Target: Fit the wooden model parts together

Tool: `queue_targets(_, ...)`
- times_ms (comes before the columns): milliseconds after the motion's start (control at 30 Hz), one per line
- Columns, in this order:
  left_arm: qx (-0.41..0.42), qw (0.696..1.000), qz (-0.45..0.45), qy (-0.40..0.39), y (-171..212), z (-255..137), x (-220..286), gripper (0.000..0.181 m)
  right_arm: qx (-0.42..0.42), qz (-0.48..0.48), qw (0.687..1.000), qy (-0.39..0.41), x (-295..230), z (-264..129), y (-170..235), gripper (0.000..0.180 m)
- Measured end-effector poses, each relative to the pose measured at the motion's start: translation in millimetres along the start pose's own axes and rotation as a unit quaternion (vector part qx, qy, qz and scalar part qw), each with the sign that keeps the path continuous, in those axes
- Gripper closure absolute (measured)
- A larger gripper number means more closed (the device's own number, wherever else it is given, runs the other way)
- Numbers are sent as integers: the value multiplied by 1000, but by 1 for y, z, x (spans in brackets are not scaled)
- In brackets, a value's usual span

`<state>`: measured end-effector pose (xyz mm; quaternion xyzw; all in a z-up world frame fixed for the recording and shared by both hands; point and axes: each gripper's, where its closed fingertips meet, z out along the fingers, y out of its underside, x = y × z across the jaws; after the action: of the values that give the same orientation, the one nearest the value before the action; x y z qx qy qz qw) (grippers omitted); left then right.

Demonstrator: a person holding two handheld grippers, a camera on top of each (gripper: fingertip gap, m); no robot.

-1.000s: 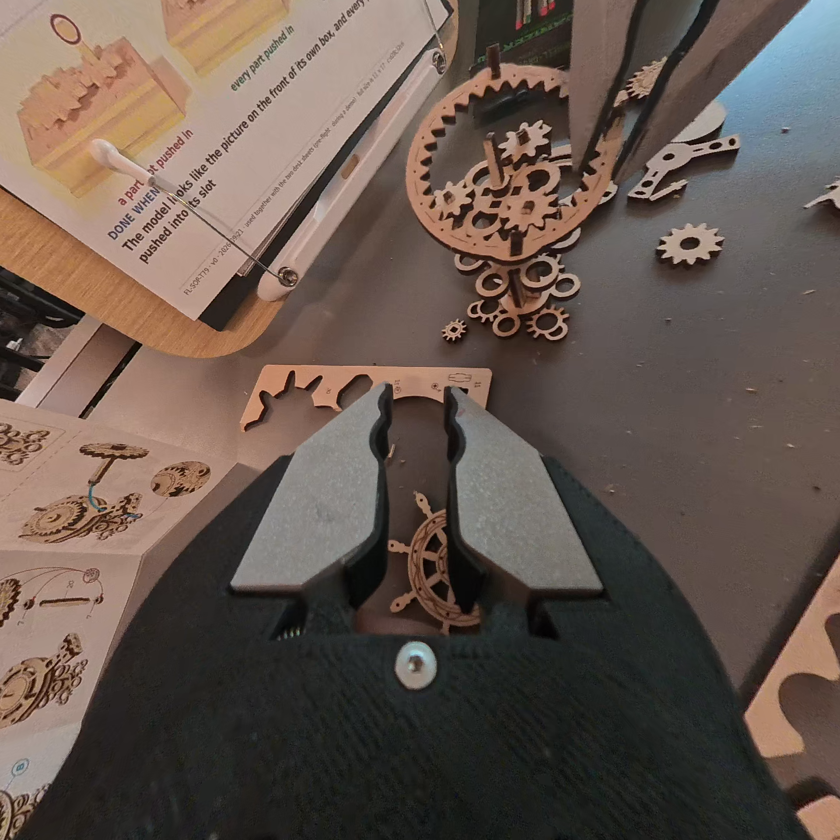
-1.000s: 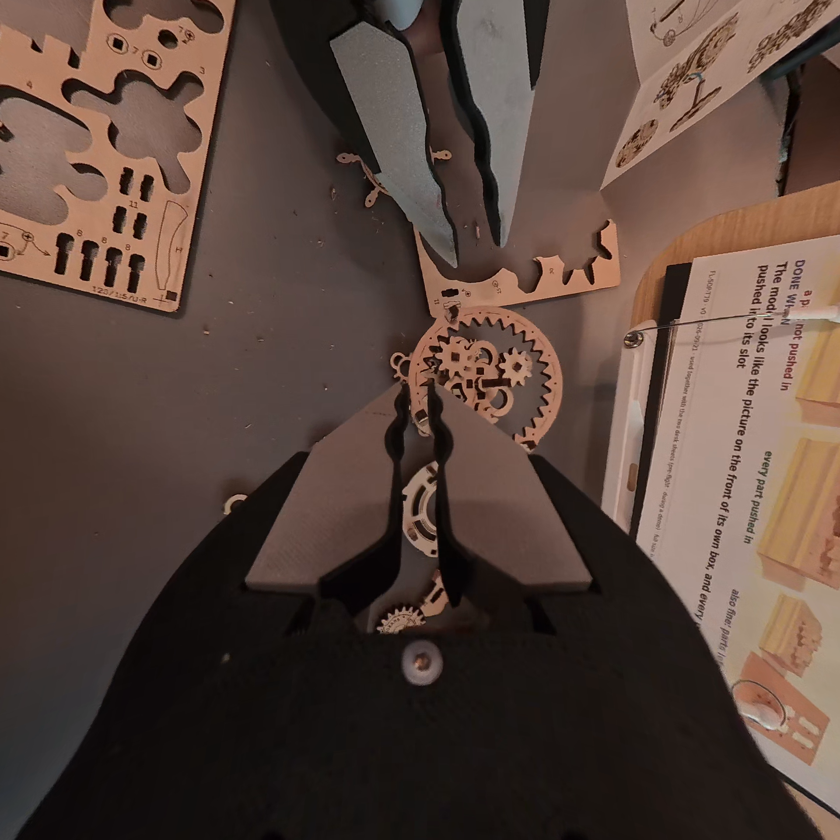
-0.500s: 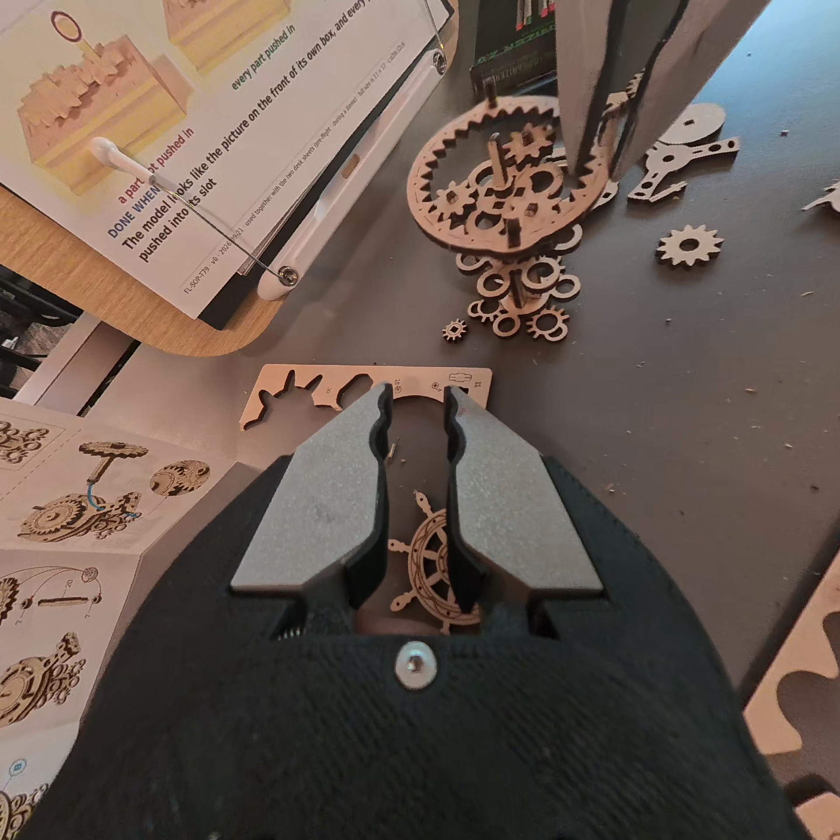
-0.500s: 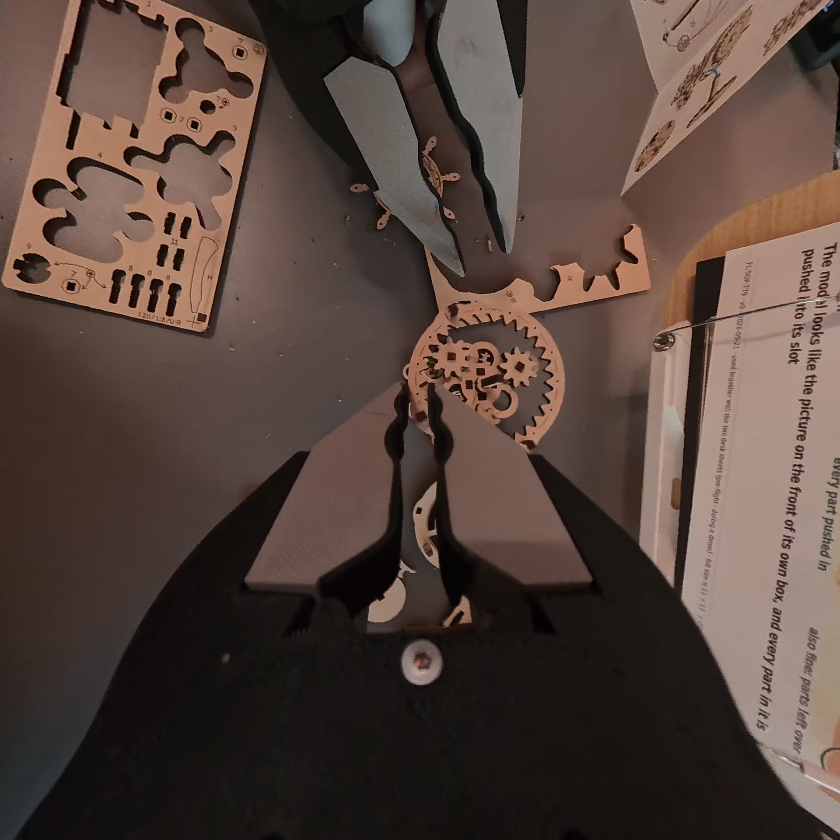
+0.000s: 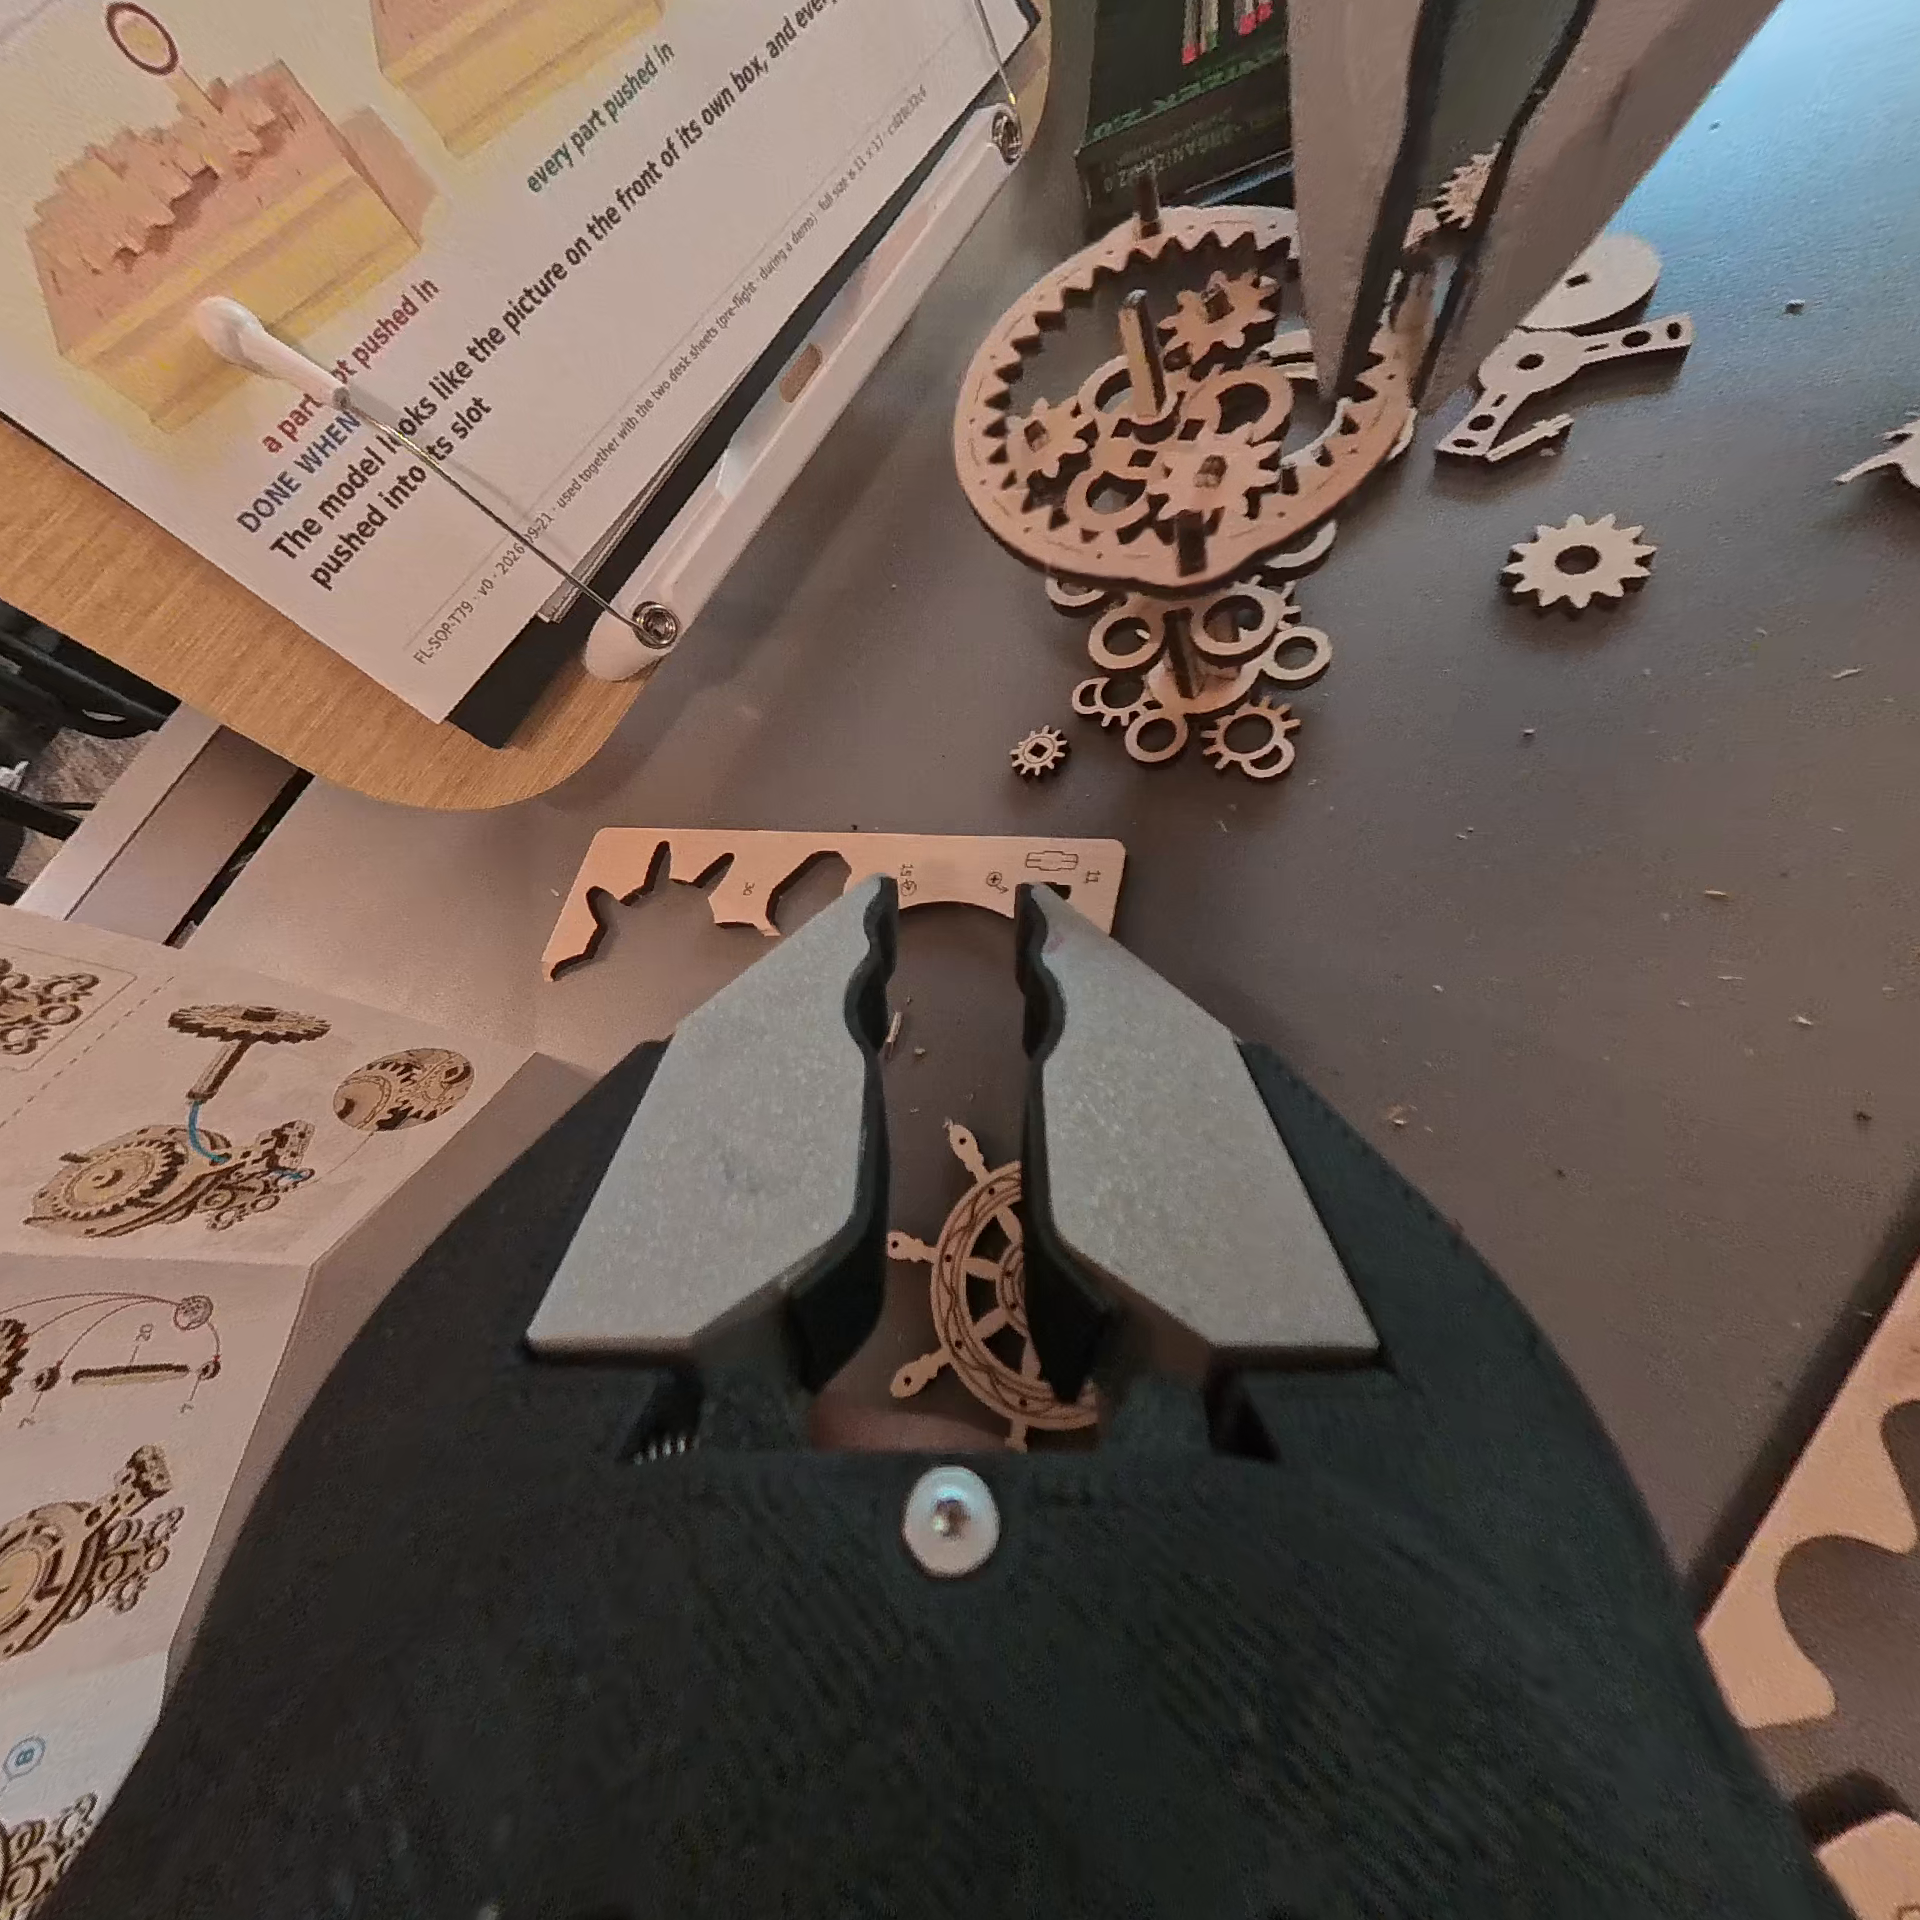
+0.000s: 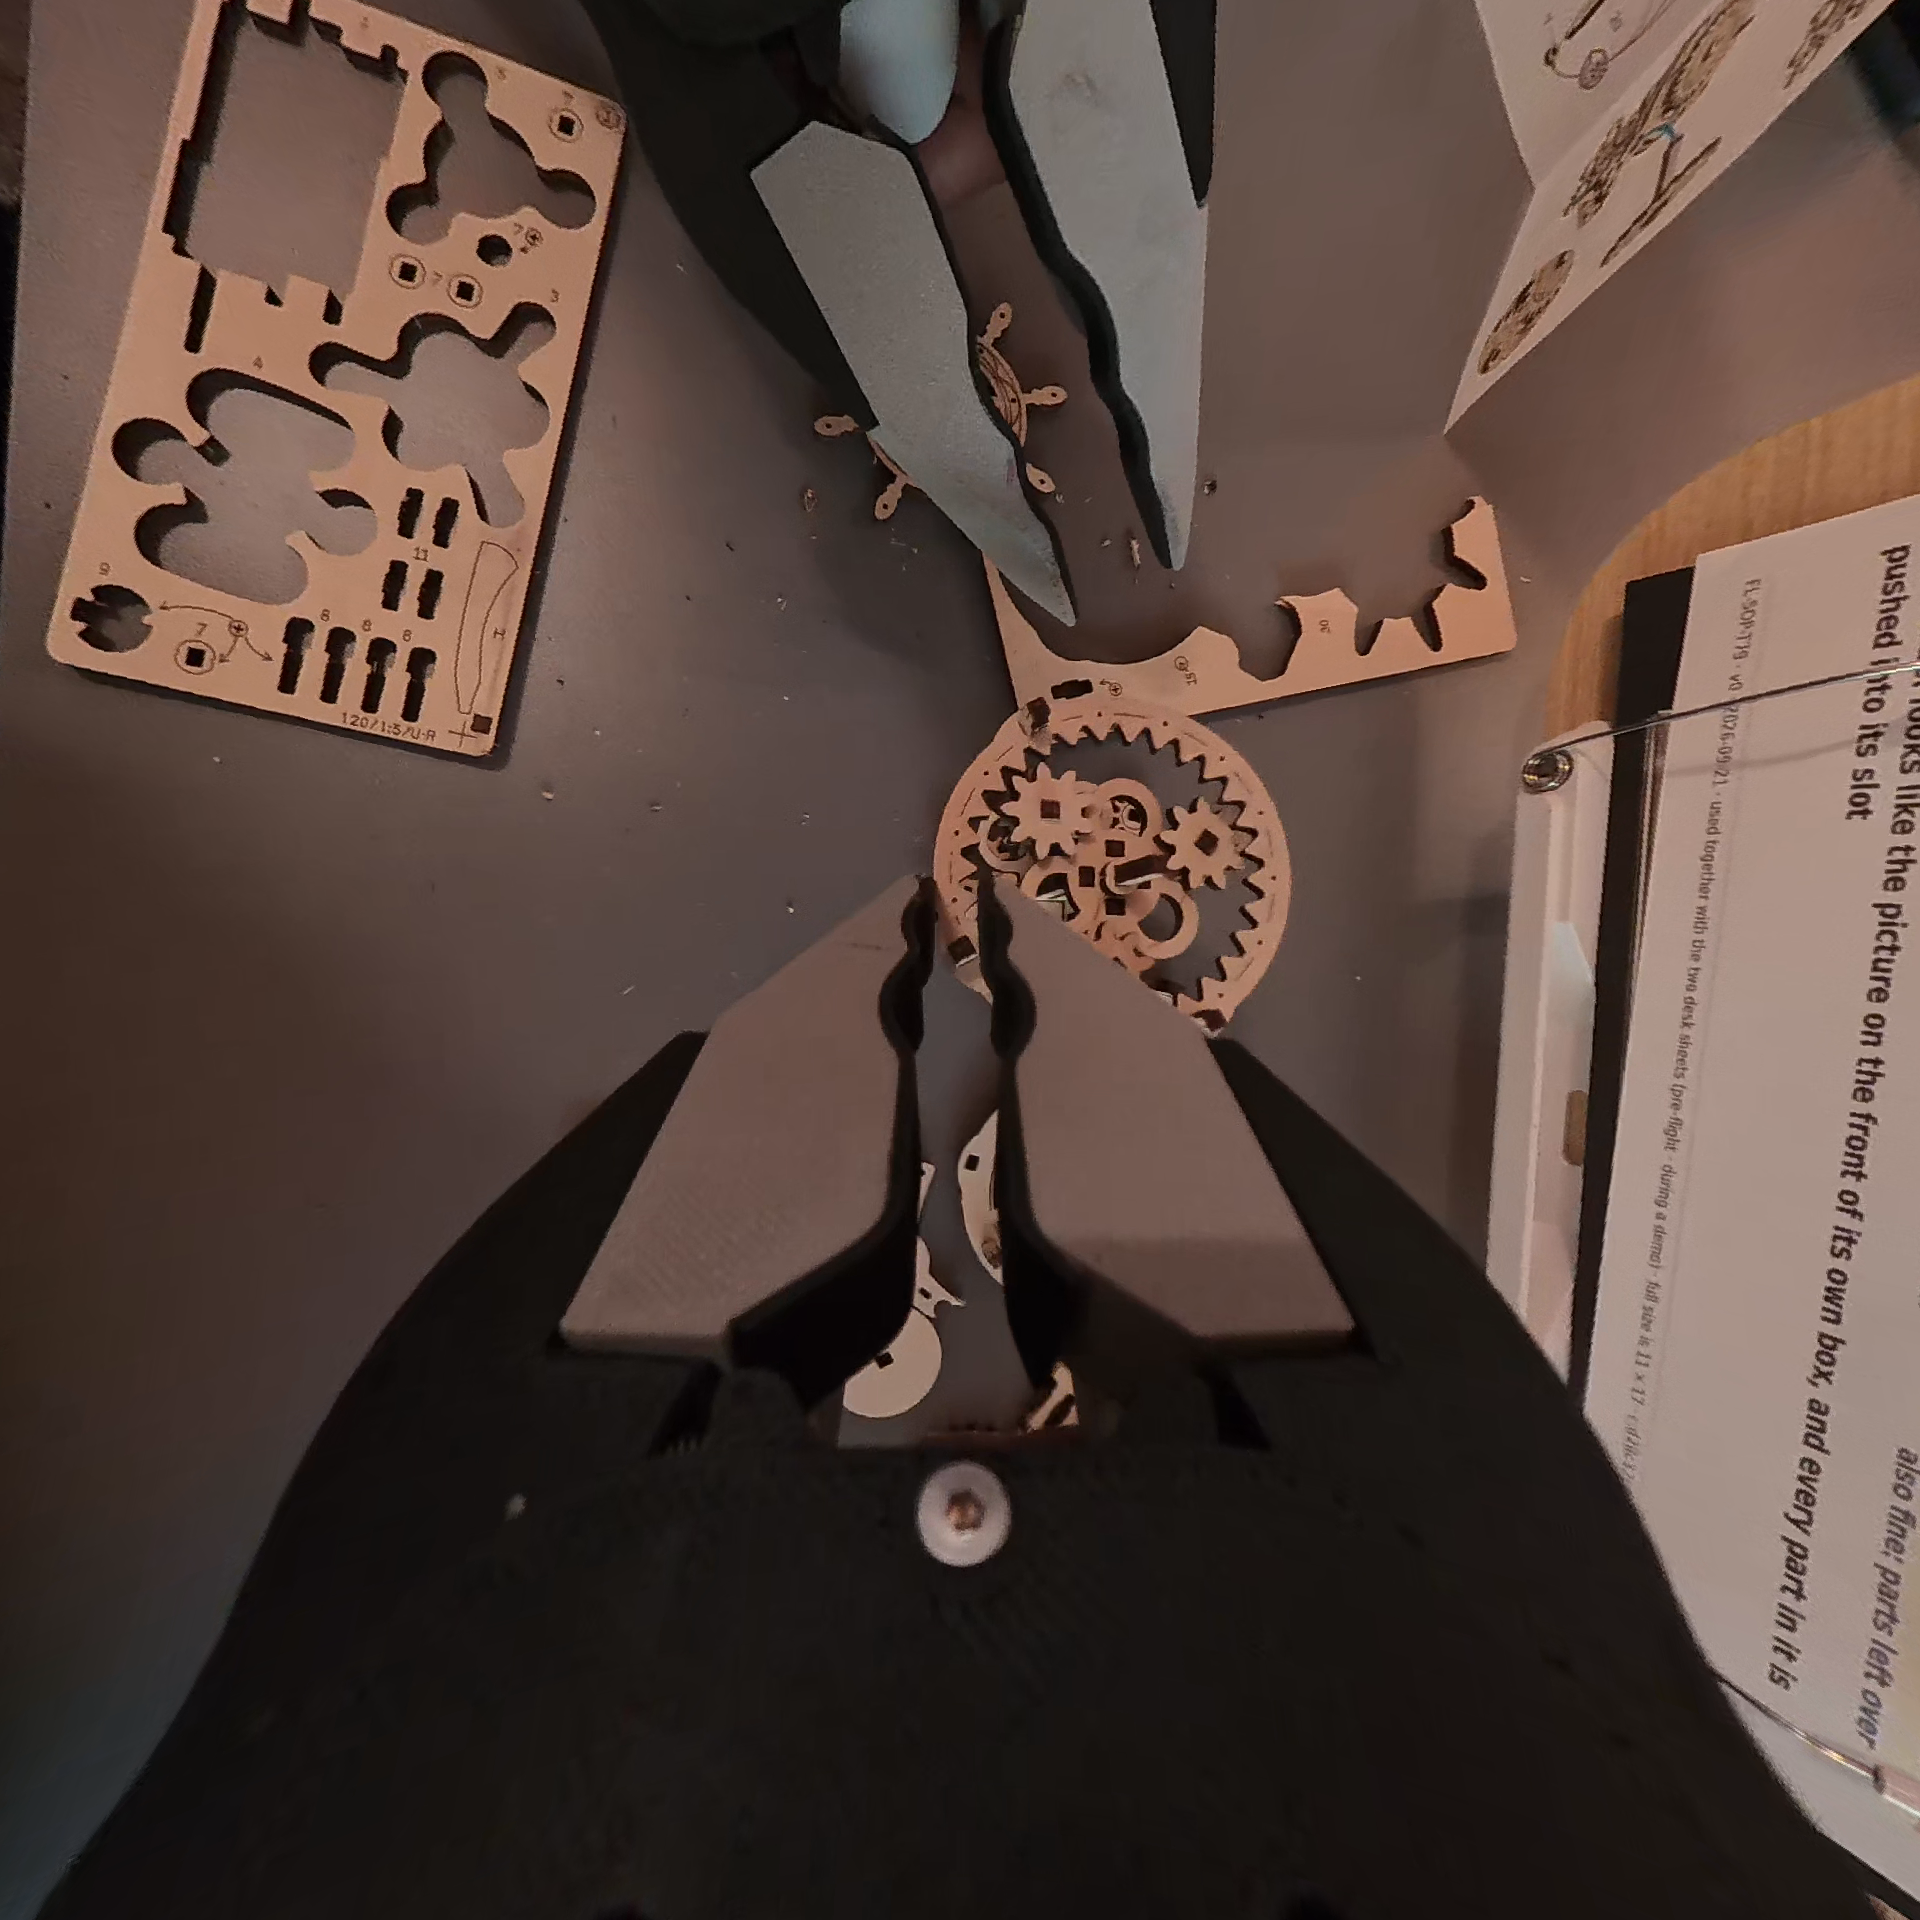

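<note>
Two claws are in my views, both over a dark desk (image 5: 1558,935). My right claw (image 6: 951,894) has its jaws drawn narrow and clamped on the rim of the gear model (image 6: 1117,868), a toothed wooden ring with small cogs and pegs inside it. In the left wrist view that model (image 5: 1164,436) sits tilted, its ring raised on dark pegs above a lower layer of round loops that meets the desk, and the right claw comes down on its far rim.

My left claw (image 5: 956,914) hangs with a moderate gap between its jaws and nothing in them. Below it, flat on the desk, lies a ship's wheel piece (image 5: 987,1299); I can see it through the gap. Just past the fingertips is a strip of cut-out wooden sheet (image 5: 831,873).

Loose parts lie around the model: a tiny cog (image 5: 1039,750) just beside its base, a larger cog (image 5: 1577,563) to the right, and a slotted lever piece (image 5: 1558,374) beyond that. In the right wrist view a bigger punched-out sheet (image 6: 322,374) lies well apart to the left. A stand holding a printed page (image 5: 416,260) and a folded picture leaflet (image 5: 156,1195) sit off to my left side.
</note>
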<state>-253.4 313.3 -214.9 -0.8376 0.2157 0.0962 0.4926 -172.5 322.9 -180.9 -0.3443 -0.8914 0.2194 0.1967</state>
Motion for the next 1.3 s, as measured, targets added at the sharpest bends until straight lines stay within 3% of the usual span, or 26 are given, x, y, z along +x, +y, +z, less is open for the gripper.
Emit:
queue_targets(800, 0, 1000, -3, 1, 0, 0, 0, 161, 33, 15, 999, -2, 1, -10, -1, 172)
queue_targets(1167, 2, 1000, -6, 3, 0, -1, 0, 161, 158, 82, 983, 38, 18, -62, 11, 164)
queue_targets(1300, 13, 1000, -11, 23, -4, -1, 6, 160, 204, 115, 972, 35, 27, -66, 17, 152)
